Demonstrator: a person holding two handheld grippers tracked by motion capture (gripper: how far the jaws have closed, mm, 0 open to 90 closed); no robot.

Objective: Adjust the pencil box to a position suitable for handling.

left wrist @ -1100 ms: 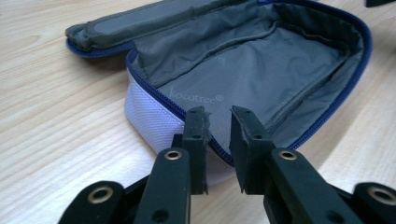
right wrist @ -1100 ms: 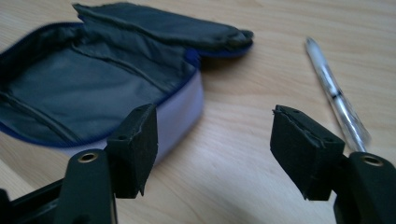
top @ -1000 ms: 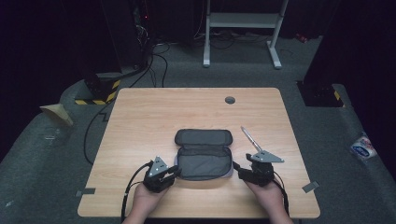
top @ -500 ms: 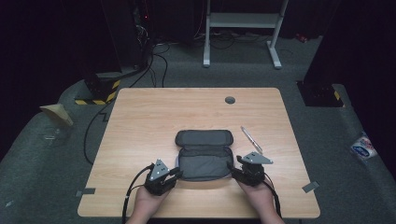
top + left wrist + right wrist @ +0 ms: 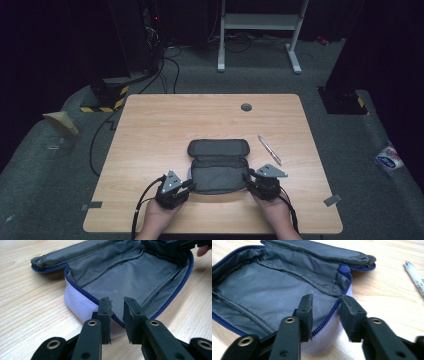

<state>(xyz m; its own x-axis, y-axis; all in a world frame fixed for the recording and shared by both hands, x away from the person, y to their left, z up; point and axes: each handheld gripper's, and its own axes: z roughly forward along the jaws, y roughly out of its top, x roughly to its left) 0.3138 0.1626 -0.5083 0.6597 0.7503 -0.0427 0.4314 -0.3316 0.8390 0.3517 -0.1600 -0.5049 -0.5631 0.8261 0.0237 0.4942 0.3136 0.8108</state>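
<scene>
Grey-lined fabric pencil case (image 5: 218, 165) lying unzipped near the middle of the counter (image 5: 165, 125), closer to the front edge than the back, lid flap thrown back toward the far edge, blue zip running round the rim, pale outer wall facing the front edge. At the case's left front corner, left gripper (image 5: 190, 184), held in the left hand (image 5: 160, 215) coming in over the front edge. In the left gripper view: jaws set to a narrow gap, straddling the zipped rim, one pad outside against the pale wall, the other over the grey lining; thin strip of lining and zip visible between the pads; impossible to tell whether pressing on the rim or merely bracketing it. At the case's right front corner, right gripper (image 5: 248, 177), held in the right hand (image 5: 272, 212). In the right gripper view: jaws just been closing, now at a moderate gap, wider than the left pair; zipped rim running up between them, one pad over the lining, the other outside the wall, clear daylight on both sides of the rim, no squeeze on it. Silver pen (image 5: 269, 149) lying loose on the bare wood just beyond the case's right end, toward the right edge, apart from both case and jaws. Small dark grommet (image 5: 246, 107) close to the back edge.
</scene>
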